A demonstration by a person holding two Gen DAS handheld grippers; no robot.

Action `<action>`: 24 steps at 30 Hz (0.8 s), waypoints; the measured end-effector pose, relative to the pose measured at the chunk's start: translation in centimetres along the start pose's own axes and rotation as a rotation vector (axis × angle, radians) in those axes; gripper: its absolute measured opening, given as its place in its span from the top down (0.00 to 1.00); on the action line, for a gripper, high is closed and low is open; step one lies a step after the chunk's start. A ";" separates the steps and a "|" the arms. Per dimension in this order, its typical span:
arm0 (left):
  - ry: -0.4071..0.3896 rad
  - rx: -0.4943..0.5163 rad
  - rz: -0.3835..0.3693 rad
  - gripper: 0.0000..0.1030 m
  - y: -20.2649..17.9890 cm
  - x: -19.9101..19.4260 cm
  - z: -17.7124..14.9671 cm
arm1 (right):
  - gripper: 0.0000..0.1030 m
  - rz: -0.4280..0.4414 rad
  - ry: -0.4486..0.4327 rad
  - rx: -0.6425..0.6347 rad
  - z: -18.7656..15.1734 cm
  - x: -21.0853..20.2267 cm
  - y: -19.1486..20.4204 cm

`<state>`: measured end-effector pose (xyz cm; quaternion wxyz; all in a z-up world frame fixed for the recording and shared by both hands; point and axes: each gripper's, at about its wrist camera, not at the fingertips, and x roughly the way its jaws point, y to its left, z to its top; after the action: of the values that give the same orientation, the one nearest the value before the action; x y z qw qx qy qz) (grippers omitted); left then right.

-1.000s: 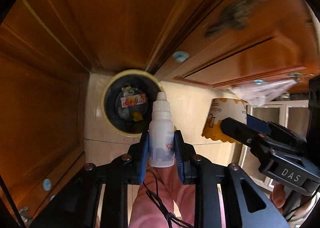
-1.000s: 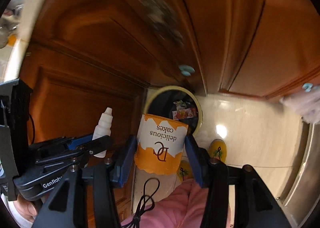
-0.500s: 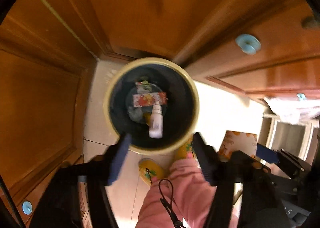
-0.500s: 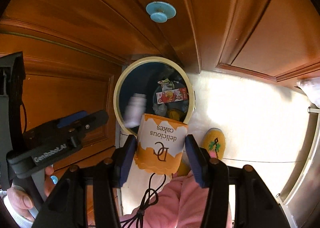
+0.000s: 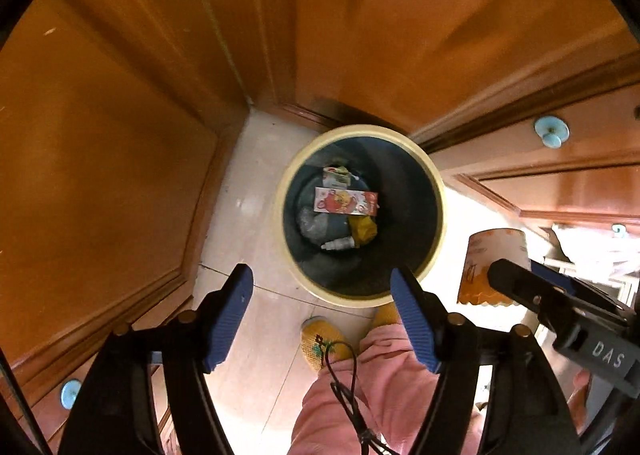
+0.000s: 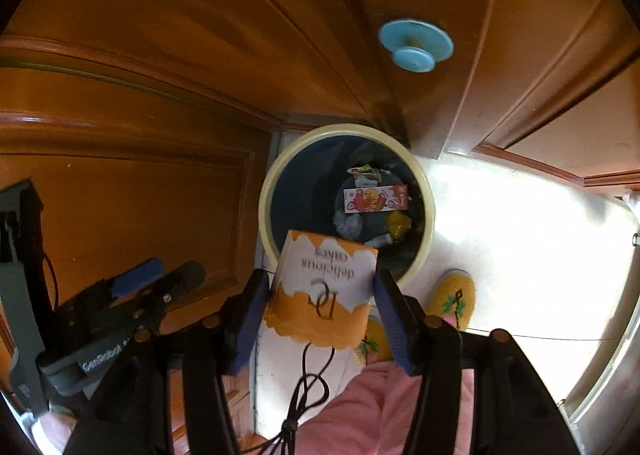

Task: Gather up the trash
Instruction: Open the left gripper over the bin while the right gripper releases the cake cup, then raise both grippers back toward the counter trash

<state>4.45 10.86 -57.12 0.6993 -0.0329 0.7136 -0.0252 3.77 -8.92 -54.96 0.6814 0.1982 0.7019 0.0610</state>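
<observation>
**A home kitchen corner**

Orange-brown wooden cabinet doors (image 5: 100, 159) with pale blue round knobs (image 6: 415, 44) meet over a glossy cream tile floor (image 6: 520, 239); a cream-rimmed waste bin (image 5: 438, 191) stands there (yellow knitted slippers (image 6: 454, 295) suggest home).

wooden cabinet doors (image 5: 120, 135) fill the upper and left parts of both views, their orange-brown panels meeting in a corner at upper centre. a pale blue round knob (image 6: 414, 43) sits at upper right in the right wrist view. pale floor tiles (image 5: 248, 191) run down the middle. yellow slippers (image 6: 454, 295) and pink trouser legs (image 5: 360, 395) show at the bottom.
</observation>
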 end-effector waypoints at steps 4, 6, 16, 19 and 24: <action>-0.004 -0.043 -0.006 0.32 1.3 -1.5 -0.1 | 0.32 -0.012 -0.009 -0.006 0.1 -0.6 0.8; -0.012 -0.052 -0.007 0.32 1.6 -2.6 -0.1 | 0.30 -0.003 -0.003 -0.010 0.1 -1.1 1.2; -0.054 -0.056 -0.021 0.32 0.4 -11.1 -0.2 | 0.30 0.001 -0.018 -0.071 -0.3 -7.9 4.4; -0.079 -0.029 -0.032 0.32 -0.7 -14.5 -0.4 | 0.30 0.005 -0.038 -0.104 -0.7 -11.2 5.9; -0.141 0.023 -0.051 0.32 -2.5 -21.0 -0.9 | 0.30 0.003 -0.090 -0.169 -1.6 -17.3 8.8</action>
<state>4.02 10.10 -35.95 0.7473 -0.0448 0.6611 -0.0489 3.80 -6.87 -35.59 0.7264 0.1436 0.6628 0.1121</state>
